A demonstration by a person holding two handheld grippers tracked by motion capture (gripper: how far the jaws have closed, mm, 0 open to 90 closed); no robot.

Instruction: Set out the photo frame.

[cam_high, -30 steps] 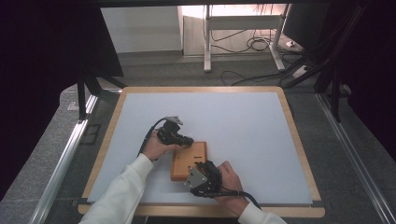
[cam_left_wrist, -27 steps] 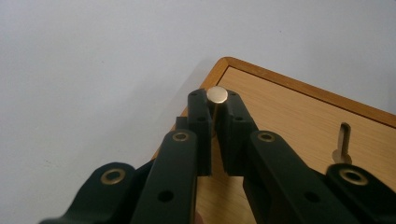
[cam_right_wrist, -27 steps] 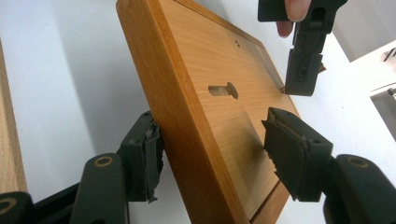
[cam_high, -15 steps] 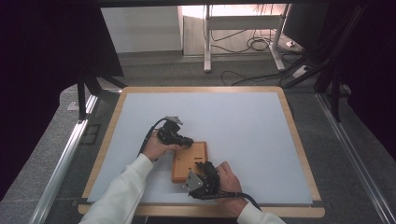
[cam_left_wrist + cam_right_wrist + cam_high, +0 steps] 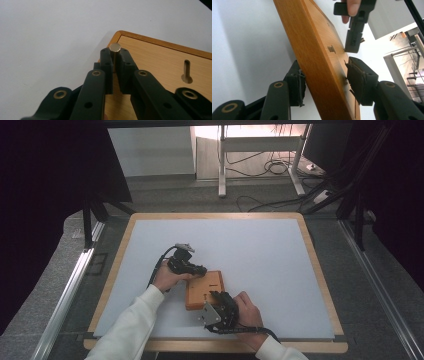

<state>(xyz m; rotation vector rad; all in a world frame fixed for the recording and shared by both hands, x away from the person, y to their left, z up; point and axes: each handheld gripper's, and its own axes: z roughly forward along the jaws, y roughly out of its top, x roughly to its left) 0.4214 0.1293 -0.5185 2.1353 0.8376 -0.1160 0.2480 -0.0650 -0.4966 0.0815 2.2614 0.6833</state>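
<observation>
The left gripper (image 5: pixel 114 58) pinches a small metal pin (image 5: pixel 115 47) over the wooden board's (image 5: pixel 204 290) corner; the right gripper's (image 5: pixel 324 82) jaws, just closing, straddle its near edge. Firm that clamp, then lower the pin straight into its hole.

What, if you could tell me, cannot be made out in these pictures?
- Lower end of the metal pin, left gripper view: hidden between the left gripper's pads.
- Wooden board's near edge, high view: covered by the right gripper.
- Board's slots, high view: too small to read.
</observation>
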